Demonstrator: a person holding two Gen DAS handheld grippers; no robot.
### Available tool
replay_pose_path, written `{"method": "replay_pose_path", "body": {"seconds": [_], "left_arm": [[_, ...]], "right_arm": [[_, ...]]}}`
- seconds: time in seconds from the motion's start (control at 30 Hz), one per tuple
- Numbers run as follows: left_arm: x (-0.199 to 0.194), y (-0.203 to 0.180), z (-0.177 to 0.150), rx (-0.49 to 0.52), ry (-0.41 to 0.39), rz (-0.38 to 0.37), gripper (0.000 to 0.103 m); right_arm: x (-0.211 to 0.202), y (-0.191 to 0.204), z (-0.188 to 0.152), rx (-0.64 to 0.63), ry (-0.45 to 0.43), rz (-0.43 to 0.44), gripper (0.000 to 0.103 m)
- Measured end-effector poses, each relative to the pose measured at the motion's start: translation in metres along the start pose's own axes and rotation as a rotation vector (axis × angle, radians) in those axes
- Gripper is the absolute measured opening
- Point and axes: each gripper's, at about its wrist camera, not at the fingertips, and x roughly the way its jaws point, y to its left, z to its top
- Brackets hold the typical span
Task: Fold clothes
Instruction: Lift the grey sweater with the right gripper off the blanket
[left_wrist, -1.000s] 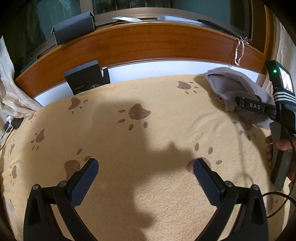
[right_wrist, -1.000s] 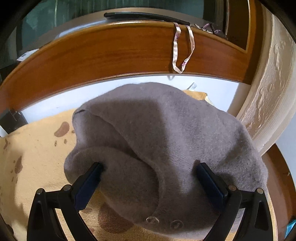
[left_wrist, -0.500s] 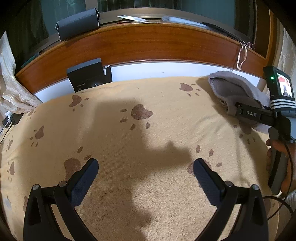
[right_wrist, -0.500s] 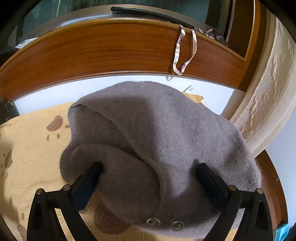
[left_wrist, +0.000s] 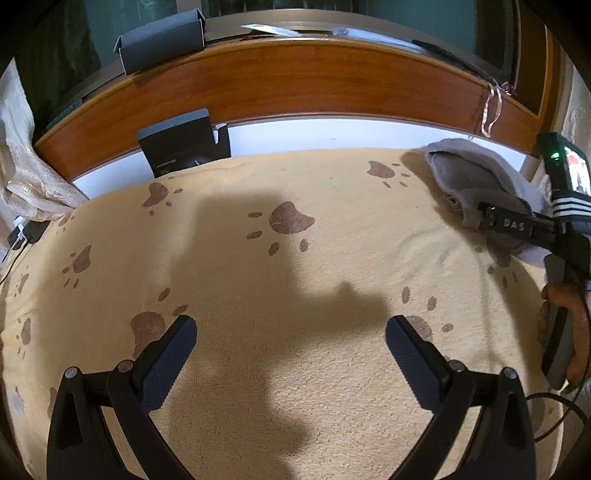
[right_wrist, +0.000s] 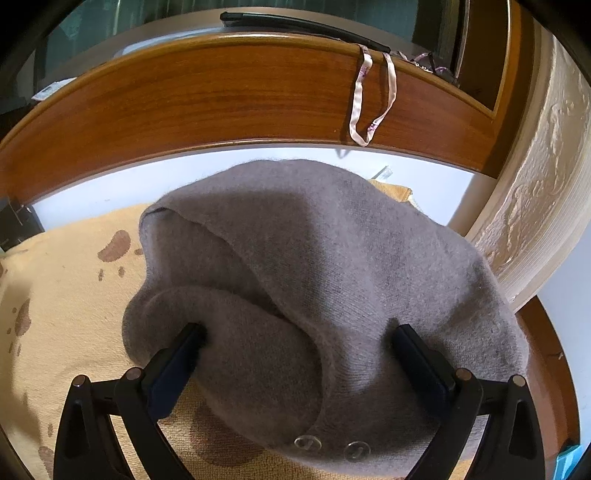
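A grey knitted cardigan with clear buttons lies bunched at the far right corner of a tan paw-print blanket. My right gripper is open, its two fingers straddling a bulge of the knit and pressing into the fabric on both sides. From the left wrist view the same cardigan shows at the right edge with the right gripper lying on it, held by a hand. My left gripper hovers open over bare blanket near the front, holding nothing.
A wooden headboard curves along the back, with a pink strap hanging over it. A dark box leans against it at the left, a plastic bag and charger at far left. A textured wall stands right.
The left gripper has pulled back slightly, so the cardigan and headboard look a little farther away. The right gripper has edged closer onto the cardigan; both stay open.
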Motion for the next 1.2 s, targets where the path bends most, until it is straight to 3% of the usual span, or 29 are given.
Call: {"method": "replay_pose_path", "body": {"seconds": [0.07, 0.13, 0.23, 0.43, 0.6, 0.67, 0.7, 0.77, 0.87, 0.93, 1.0, 1.07, 1.1, 1.13, 1.2], "left_arm": [[0.003, 0.0, -0.001, 0.0, 0.008, 0.002, 0.103], [0.004, 0.001, -0.001, -0.001, 0.012, 0.005, 0.103], [0.006, 0.002, -0.001, -0.006, 0.017, 0.009, 0.103], [0.005, 0.01, 0.001, -0.037, 0.02, 0.013, 0.103], [0.005, 0.018, 0.003, -0.077, 0.034, -0.001, 0.103], [0.002, 0.019, 0.004, -0.088, 0.036, -0.01, 0.103], [0.001, 0.019, 0.004, -0.091, 0.035, -0.013, 0.103], [-0.004, 0.022, 0.006, -0.099, 0.027, -0.022, 0.102], [-0.013, 0.028, 0.01, -0.121, 0.012, -0.037, 0.103], [-0.019, 0.033, 0.012, -0.14, 0.003, -0.05, 0.103], [-0.025, 0.039, 0.015, -0.161, -0.004, -0.064, 0.103], [-0.031, 0.046, 0.018, -0.183, -0.011, -0.079, 0.103], [-0.033, 0.05, 0.02, -0.195, -0.016, -0.086, 0.103], [-0.035, 0.053, 0.021, -0.207, -0.021, -0.092, 0.103], [-0.036, 0.06, 0.023, -0.228, -0.022, -0.098, 0.103]], "right_arm": [[-0.005, -0.001, -0.002, 0.004, -0.019, 0.004, 0.089], [-0.012, -0.002, -0.004, 0.008, -0.046, 0.005, 0.07], [-0.019, -0.002, -0.004, 0.002, -0.08, 0.003, 0.052], [-0.043, -0.011, -0.007, 0.047, -0.17, 0.069, 0.033], [-0.09, -0.033, -0.002, 0.082, -0.254, 0.143, 0.027], [-0.115, -0.034, -0.001, 0.078, -0.292, 0.177, 0.017], [-0.129, -0.034, -0.001, 0.073, -0.314, 0.199, 0.003], [-0.157, -0.032, 0.0, 0.061, -0.354, 0.239, 0.003], [-0.179, -0.009, 0.002, -0.01, -0.339, 0.25, 0.003], [-0.173, -0.003, 0.005, -0.024, -0.298, 0.283, 0.003], [-0.158, 0.003, 0.004, -0.043, -0.258, 0.25, 0.005], [-0.135, 0.009, 0.005, -0.063, -0.207, 0.19, 0.013], [-0.123, 0.01, 0.004, -0.058, -0.178, 0.175, 0.028], [-0.111, 0.011, 0.003, -0.053, -0.15, 0.161, 0.06], [-0.091, 0.014, 0.002, -0.036, -0.125, 0.147, 0.094]]}}
